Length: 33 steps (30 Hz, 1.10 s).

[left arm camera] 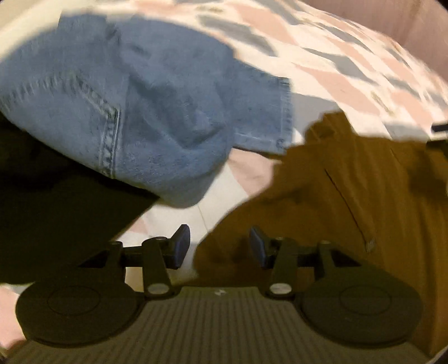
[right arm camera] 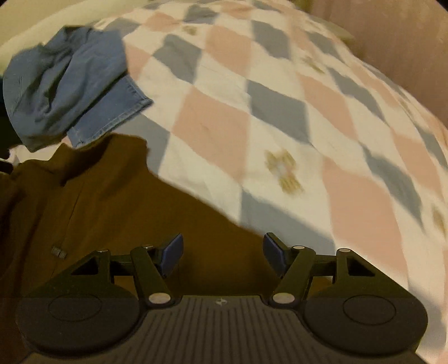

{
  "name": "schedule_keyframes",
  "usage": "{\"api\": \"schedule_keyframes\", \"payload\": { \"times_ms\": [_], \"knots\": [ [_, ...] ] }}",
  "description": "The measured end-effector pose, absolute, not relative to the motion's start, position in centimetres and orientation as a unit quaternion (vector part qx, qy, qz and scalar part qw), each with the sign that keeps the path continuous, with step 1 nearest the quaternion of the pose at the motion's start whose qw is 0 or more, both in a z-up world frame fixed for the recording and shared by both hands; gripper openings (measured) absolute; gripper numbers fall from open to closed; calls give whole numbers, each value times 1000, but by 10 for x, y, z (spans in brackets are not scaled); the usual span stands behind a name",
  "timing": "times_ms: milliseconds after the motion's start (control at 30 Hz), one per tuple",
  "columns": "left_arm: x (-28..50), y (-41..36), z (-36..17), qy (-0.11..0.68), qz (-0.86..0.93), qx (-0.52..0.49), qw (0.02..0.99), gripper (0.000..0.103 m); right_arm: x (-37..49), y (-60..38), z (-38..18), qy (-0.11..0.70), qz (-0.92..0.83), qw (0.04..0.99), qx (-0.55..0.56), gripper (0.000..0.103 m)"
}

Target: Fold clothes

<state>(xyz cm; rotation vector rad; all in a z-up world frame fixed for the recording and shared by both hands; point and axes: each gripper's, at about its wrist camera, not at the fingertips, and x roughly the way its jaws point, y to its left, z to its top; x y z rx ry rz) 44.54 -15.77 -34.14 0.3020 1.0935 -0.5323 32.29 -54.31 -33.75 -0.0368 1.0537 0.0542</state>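
A brown garment [left arm camera: 336,196] with a zip lies on the checked bedspread [left arm camera: 322,64], filling the right half of the left wrist view. My left gripper [left arm camera: 217,247] hovers open over its left edge, nothing between the fingers. Crumpled blue jeans [left arm camera: 140,112] lie just beyond, at upper left. A dark garment [left arm camera: 56,201] sits at the left. In the right wrist view the brown garment [right arm camera: 98,210] spreads across the lower left, and my right gripper [right arm camera: 222,254] stands open above its right edge. The jeans [right arm camera: 64,86] lie bunched at the far left.
The pink, grey and white checked bedspread [right arm camera: 280,126] stretches away to the right. A pinkish wall or headboard [right arm camera: 397,42] rises at the upper right. A pale surface [right arm camera: 33,25] shows at the upper left beyond the jeans.
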Motion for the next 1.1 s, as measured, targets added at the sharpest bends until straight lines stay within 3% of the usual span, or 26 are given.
{"api": "schedule_keyframes", "payload": {
  "times_ms": [33,100,267,300,333,367,400,467,667,1100],
  "knots": [
    [455,-156,-348,522,-246,122,807,44,335,-540,-344,503,38,863,-15,67],
    [466,-155,-360,556,-264,78,784,45,356,-541,-358,510,59,858,-13,79],
    [468,-153,-386,580,-281,75,761,44,385,-539,-397,547,80,833,-10,83],
    [469,-152,-390,580,-278,76,762,39,389,-541,-403,555,80,828,-1,82],
    [471,-153,-392,577,-273,78,766,35,389,-540,-409,564,88,821,13,77],
    [472,-154,-392,574,-269,80,769,27,389,-540,-415,572,96,814,29,57],
    [473,-155,-392,569,-265,82,774,17,385,-537,-414,570,98,815,23,27],
    [471,-156,-389,557,-264,92,782,7,374,-533,-412,565,99,819,6,9],
    [424,-182,-353,443,-286,208,824,5,286,-527,-336,432,4,902,10,4],
    [247,-199,-145,115,-388,243,882,8,1,-444,-126,187,-262,942,-92,4]
  ]
}}
